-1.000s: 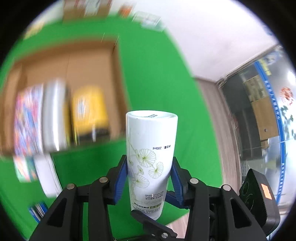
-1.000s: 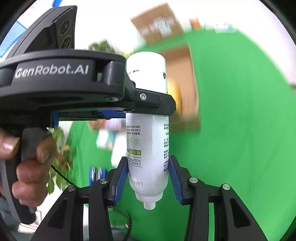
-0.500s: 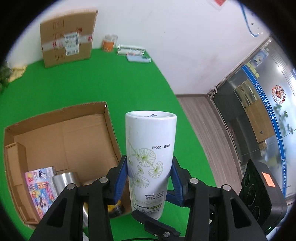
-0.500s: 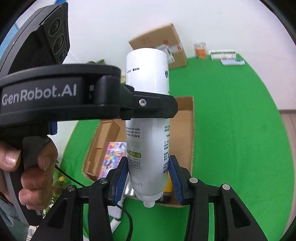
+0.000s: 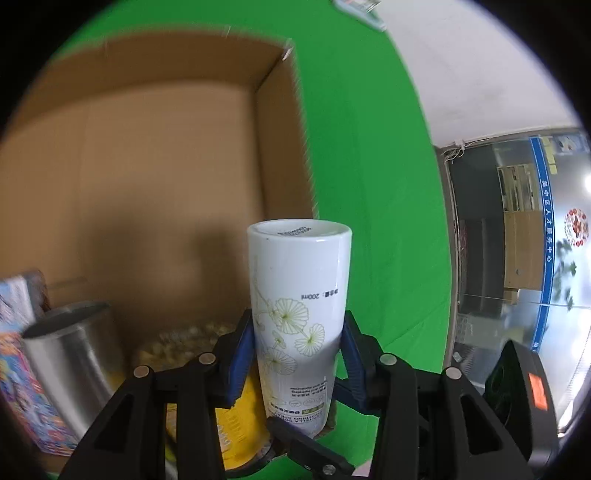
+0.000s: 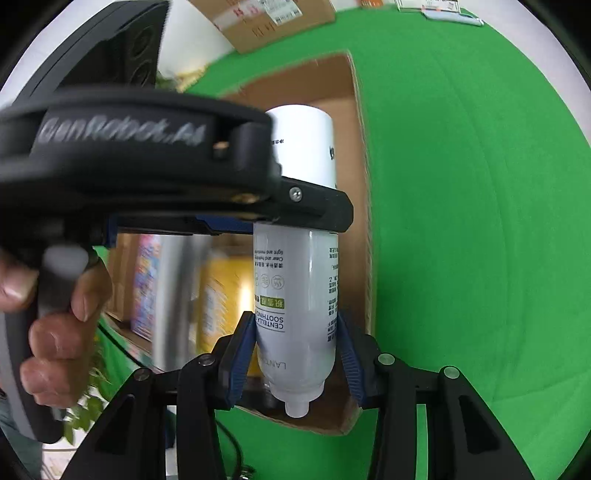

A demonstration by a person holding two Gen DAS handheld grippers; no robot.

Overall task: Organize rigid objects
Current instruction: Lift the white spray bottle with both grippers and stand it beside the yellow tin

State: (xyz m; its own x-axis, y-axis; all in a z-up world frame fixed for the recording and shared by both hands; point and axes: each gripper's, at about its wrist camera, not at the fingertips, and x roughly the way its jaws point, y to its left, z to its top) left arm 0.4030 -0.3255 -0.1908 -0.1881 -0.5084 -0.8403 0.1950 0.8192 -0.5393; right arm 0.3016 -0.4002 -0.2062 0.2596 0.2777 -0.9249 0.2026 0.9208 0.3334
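One white spray bottle with a pale flower print is held by both grippers, base away from the cameras and nozzle towards them. My left gripper is shut on its middle. My right gripper is shut on the nozzle end of the bottle, and the left gripper's black body crosses it higher up. The bottle hangs over the near right corner of the open cardboard box. In the box are a steel cup, a colourful carton and a yellow packet.
Green cloth covers the table around the box. A taped, closed carton stands at the back, with small items beside it. A person's hand grips the left tool's handle. A glass door lies to the right.
Both grippers have come down and in towards the open box with the bottle between them. The box now fills much more of both views. The grips look unchanged.
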